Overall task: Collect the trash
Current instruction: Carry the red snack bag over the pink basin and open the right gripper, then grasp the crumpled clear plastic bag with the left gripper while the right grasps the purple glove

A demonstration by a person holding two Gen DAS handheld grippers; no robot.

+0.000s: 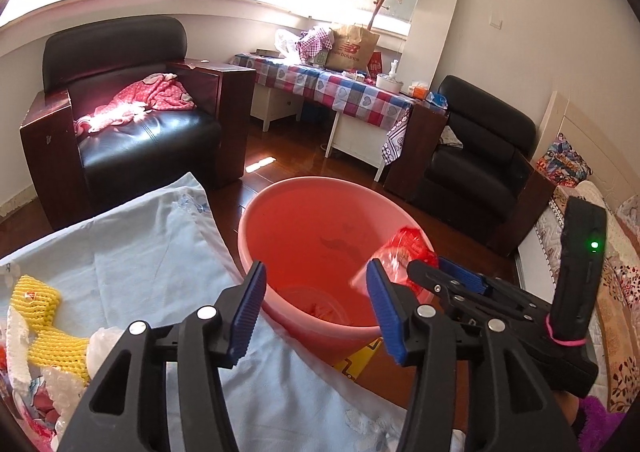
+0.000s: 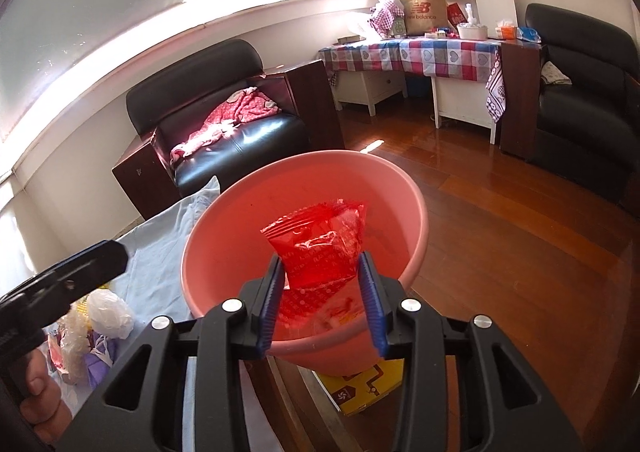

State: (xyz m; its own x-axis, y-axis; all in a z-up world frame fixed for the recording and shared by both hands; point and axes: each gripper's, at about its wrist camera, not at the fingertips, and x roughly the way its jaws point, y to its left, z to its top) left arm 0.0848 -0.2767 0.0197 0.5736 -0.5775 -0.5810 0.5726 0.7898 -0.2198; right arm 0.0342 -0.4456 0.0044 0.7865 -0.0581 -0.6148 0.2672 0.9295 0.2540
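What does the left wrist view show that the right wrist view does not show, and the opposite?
Only the left wrist view shows the yellow foam net, the bed and the open left gripper. Only the right wrist view shows the whole red wrapper between the right gripper's fingers and a thumb. Both share the pink bucket, the blue cloth and the checked table.

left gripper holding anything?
No: the left gripper is open with nothing between its blue pads, hanging over the pink bucket.
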